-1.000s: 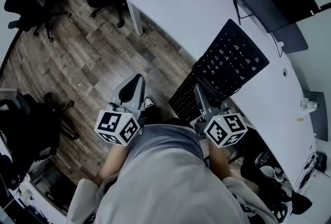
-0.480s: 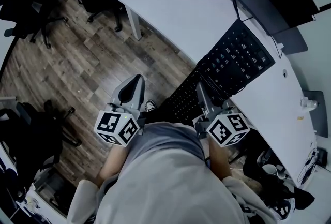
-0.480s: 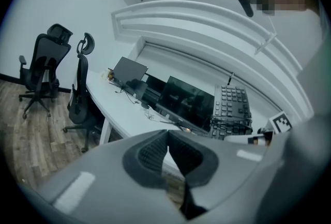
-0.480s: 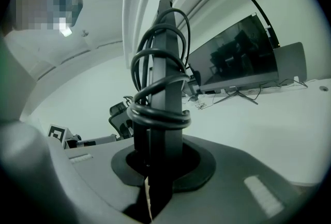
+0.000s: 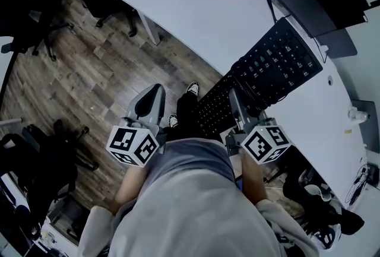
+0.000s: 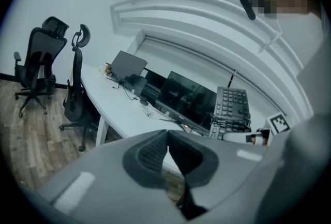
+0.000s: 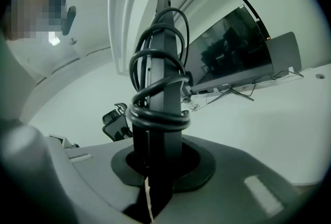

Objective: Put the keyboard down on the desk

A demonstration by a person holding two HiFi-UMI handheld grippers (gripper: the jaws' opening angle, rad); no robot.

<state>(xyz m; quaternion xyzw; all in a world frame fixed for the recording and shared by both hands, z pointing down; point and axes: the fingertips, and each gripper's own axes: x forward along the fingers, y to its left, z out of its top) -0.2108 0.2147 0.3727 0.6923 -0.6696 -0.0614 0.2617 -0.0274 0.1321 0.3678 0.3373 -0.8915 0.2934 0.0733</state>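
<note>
Hanging centre right in the head view, the keyboard (image 5: 261,81) is clamped by the right gripper (image 5: 237,106), tilted above the desk (image 5: 196,6) edge; not yet laid flat or released. Left gripper (image 5: 151,102) is seen closed, empty.

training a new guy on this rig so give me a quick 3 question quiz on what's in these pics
1. True or false: the left claw holds the keyboard.
2. What is wound round the keyboard? A tape; B its cable; C a cloth.
3. Fill in: the keyboard is clamped in the ___ claw.
Key: 1 false, the left claw is shut on nothing. 2 B. 3 right claw.
</note>
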